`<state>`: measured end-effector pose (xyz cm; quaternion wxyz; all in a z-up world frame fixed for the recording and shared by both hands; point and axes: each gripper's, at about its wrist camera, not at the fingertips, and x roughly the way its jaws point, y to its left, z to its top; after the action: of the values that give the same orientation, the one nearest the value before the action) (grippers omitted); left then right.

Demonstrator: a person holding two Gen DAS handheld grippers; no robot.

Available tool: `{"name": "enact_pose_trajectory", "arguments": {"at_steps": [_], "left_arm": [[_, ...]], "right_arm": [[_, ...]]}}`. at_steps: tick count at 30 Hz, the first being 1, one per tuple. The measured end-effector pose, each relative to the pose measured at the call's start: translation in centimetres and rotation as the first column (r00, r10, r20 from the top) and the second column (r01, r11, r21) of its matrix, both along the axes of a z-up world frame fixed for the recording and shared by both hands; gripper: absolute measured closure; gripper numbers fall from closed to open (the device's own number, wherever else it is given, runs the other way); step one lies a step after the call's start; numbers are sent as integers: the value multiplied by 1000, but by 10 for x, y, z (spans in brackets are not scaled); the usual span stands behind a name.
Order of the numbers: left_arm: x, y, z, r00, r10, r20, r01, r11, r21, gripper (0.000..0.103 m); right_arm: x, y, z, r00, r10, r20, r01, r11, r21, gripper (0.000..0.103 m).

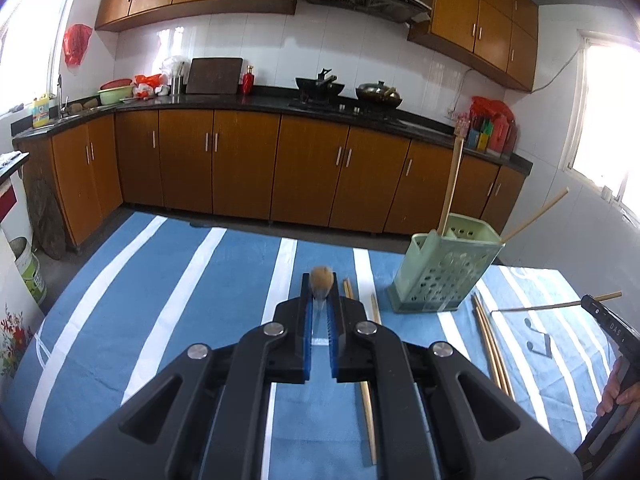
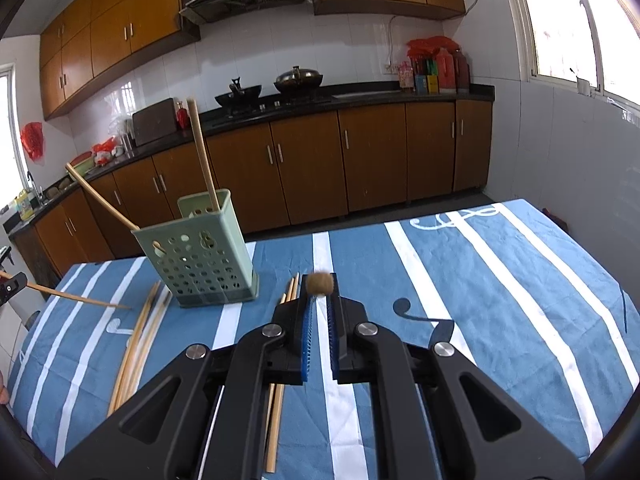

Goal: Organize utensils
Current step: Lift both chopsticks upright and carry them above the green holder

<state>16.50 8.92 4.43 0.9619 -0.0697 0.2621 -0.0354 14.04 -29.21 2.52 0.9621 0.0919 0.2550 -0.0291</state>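
Both jaws clenched: left gripper (image 1: 319, 308) grasps chopstick (image 1: 321, 278), right gripper (image 2: 319, 305) second chopstick (image 2: 319, 283); shafts hidden, seen end-on.

Left gripper (image 1: 320, 300): closed on chopstick (image 1: 319, 283), seen end-on.
Green basket (image 1: 440, 276): upright on striped cloth (image 1: 160, 280), chopsticks inside.
Right gripper (image 1: 588, 303): pinching chopstick at right edge.

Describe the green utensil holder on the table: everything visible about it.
The utensil holder is pale green plastic, boxy, its walls pierced with round holes, on a wider base. It stands upright on the striped blue tablecloth. Two chopsticks stick out of it, one steep, one leaning far over. More chopsticks lie on the cloth on either side of its base. Neither gripper touches it.
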Motion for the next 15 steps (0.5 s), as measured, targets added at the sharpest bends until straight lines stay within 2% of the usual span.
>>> {"name": "enact_pose_trajectory", "arguments": {"at_steps": [8,15], "left_arm": [[-4,-6,18,999,-25,38,25,1000,-3,95],[-14,-26,62,986,-110,129,115,993,-34,95]], "right_arm": [[-2,6,19,999,32,39,-32,999,4,95],[-5,17,65,983,130,128,-139,988,67,95]]}}
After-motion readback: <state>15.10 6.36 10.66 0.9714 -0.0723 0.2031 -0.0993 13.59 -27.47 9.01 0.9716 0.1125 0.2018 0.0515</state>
